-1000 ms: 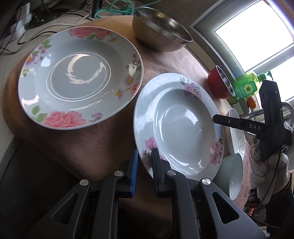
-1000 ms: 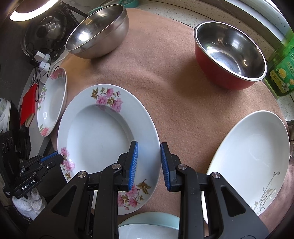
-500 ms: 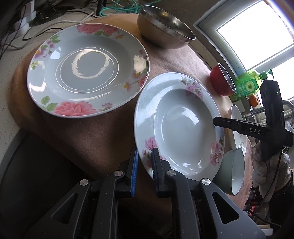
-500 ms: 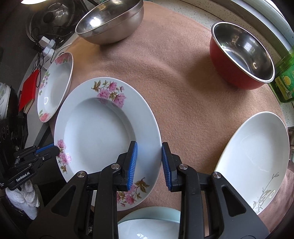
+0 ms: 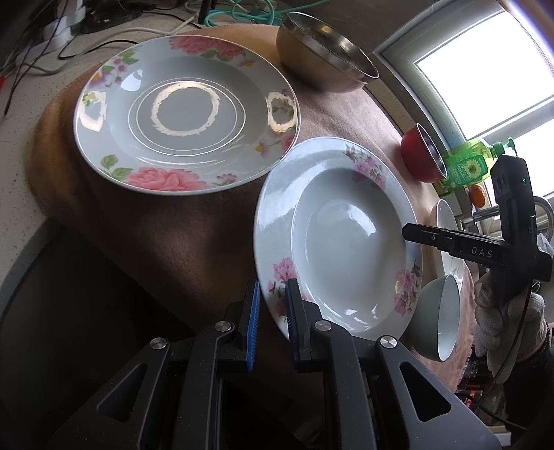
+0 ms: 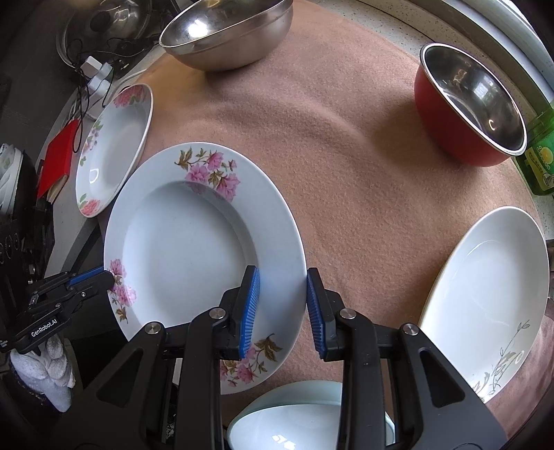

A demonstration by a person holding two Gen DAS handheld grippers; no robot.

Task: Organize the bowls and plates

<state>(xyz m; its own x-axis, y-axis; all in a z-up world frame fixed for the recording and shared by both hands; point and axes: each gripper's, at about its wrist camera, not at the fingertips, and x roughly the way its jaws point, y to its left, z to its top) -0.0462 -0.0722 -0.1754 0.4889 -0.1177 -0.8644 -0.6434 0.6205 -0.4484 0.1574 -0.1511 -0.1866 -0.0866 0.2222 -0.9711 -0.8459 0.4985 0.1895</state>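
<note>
L gripper [image 5: 271,325]: jaws straddle near rim of deep plate [image 5: 346,242], pads either side of the edge with a small gap; firm grasp cannot be confirmed. R gripper [image 6: 280,308]: jaws apart, straddling the opposite rim of the same plate, pads not touching it. Deep plate rests on brown mat [image 6: 346,166], centre-left. Rose plate [image 5: 187,121] lies just beside it, at mat edge. Steel bowl [image 6: 225,31] and red bowl [image 6: 467,114] at far side. White plate [image 6: 484,297] at right. Green bowl [image 6: 304,422] nearest R gripper.
</note>
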